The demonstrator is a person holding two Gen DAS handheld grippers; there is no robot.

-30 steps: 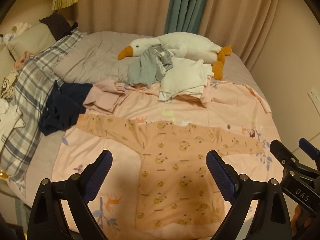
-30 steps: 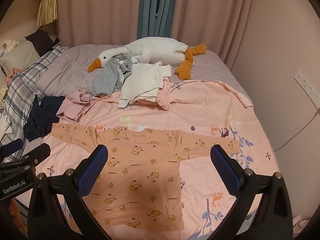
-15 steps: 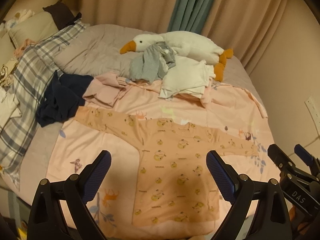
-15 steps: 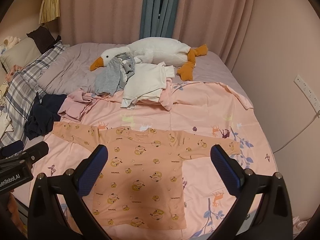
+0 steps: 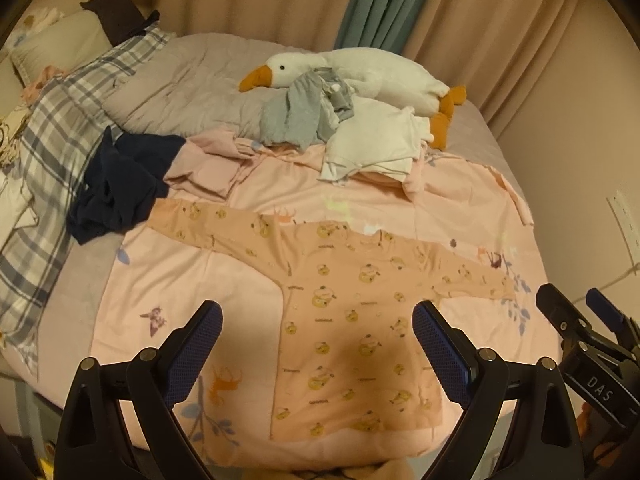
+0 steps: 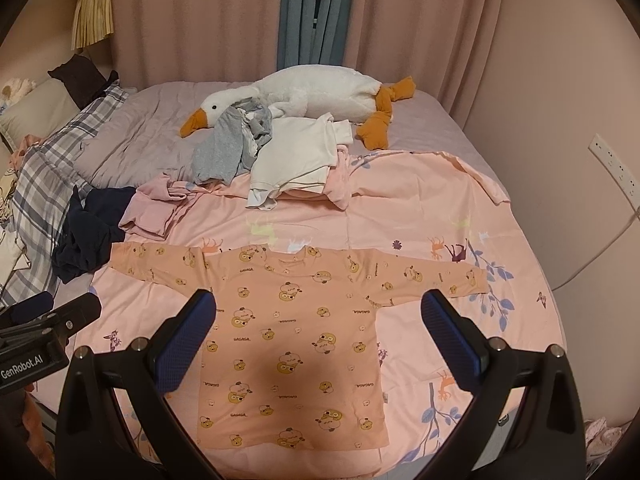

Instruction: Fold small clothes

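Observation:
A small orange long-sleeved shirt [image 5: 352, 320] with a bear print lies flat and spread out on the pink bedsheet [image 5: 192, 280], sleeves out to both sides. It also shows in the right wrist view [image 6: 292, 340]. My left gripper [image 5: 316, 344] is open and empty, held above the shirt's lower half. My right gripper [image 6: 320, 336] is open and empty above the shirt's body. The right gripper also shows at the right edge of the left wrist view [image 5: 580, 316], and the left gripper at the left edge of the right wrist view [image 6: 56, 308].
Farther back lie a grey garment [image 6: 228, 148], a white garment [image 6: 296, 156], a crumpled pink garment [image 6: 156, 208] and a dark navy garment [image 6: 88, 236]. A white plush goose [image 6: 312, 94] lies near the curtains. A plaid blanket [image 5: 44, 148] and pillows are at left. A wall is at right.
Both grippers have drawn back and risen a little; more of the shirt's hem and the bed's front edge shows. The shirt has not moved.

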